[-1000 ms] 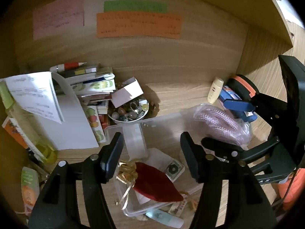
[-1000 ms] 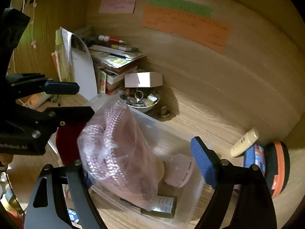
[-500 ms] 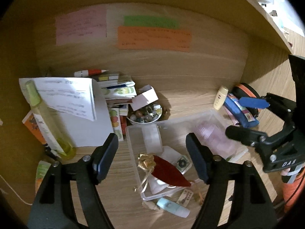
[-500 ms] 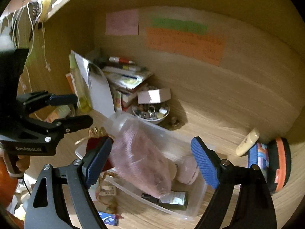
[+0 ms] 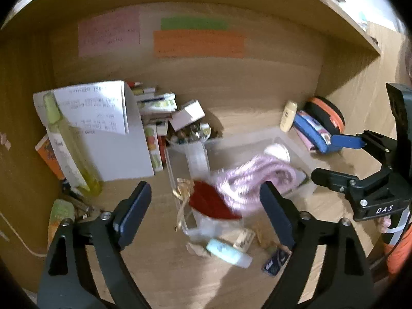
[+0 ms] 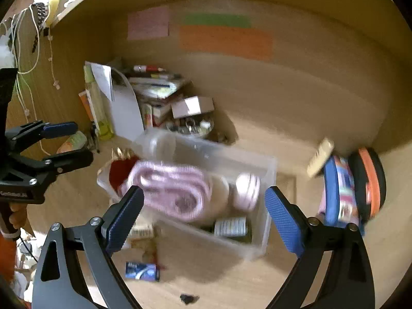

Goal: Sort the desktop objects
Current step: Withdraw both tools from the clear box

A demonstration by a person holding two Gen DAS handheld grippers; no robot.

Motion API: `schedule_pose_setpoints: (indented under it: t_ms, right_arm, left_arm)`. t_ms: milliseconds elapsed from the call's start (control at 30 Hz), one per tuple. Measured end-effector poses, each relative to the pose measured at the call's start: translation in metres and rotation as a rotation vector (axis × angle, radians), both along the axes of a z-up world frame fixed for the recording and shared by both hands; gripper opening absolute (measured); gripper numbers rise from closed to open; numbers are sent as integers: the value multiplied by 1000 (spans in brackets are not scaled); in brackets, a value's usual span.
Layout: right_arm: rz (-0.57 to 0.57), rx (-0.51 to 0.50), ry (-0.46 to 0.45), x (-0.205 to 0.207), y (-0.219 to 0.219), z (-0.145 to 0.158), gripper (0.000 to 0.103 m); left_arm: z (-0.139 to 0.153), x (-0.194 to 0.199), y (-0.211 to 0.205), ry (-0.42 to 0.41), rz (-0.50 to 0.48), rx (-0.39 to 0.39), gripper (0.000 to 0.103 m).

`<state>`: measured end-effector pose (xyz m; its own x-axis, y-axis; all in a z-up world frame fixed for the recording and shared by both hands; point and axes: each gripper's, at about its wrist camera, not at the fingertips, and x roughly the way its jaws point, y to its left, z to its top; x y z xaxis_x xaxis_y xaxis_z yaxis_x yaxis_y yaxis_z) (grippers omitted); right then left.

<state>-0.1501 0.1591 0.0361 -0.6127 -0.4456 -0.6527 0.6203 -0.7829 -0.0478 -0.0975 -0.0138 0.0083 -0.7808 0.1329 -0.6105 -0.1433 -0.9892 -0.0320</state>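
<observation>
A: From the left wrist view, you're in a wooden desk alcove with pink, green and orange notes on the back wall. Your left gripper (image 5: 206,200) has just been opening and now stands spread wide with nothing between its fingers. Straight ahead of it, on the tabletop (image 5: 159,270), sits the clear plastic bin (image 5: 296,141).

B: What's in the bin?

A: A pink knitted piece in a plastic bag (image 5: 255,180) fills the middle, a dark red pouch (image 5: 211,202) with gold ribbon lies at the near end, and a roll of clear tape (image 5: 197,158) at the far left. Nearer you than the bin lie a pale blue tube (image 5: 228,252) and a small blue packet (image 5: 275,264), loose on the wood.

B: And the right wrist view?

A: Same alcove, blurred. Your right gripper (image 6: 203,206) has also just been opening, and it holds nothing. The bin (image 6: 267,175) is just ahead, the pink bag between and beyond the fingers, a small labelled jar (image 6: 231,228) in the near corner.

B: How will the tube handle?

A: I'd guess light, smooth and prone to rolling. Pinch it across the middle of its body.
</observation>
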Motion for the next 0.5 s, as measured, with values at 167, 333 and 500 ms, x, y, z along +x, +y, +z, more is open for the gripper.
schedule_pose_setpoints:
  t_ms: [167, 333, 500]
  right_arm:
    - [-41, 0, -22, 17, 20, -21, 94]
    - [-64, 9, -32, 29, 34, -38, 94]
    - [-85, 7, -43, 41, 45, -55, 94]
  left_arm:
    - [-22, 12, 4, -35, -3, -27, 90]
    - [-45, 23, 4, -68, -1, -38, 90]
    - [-71, 26, -7, -135, 15, -40, 90]
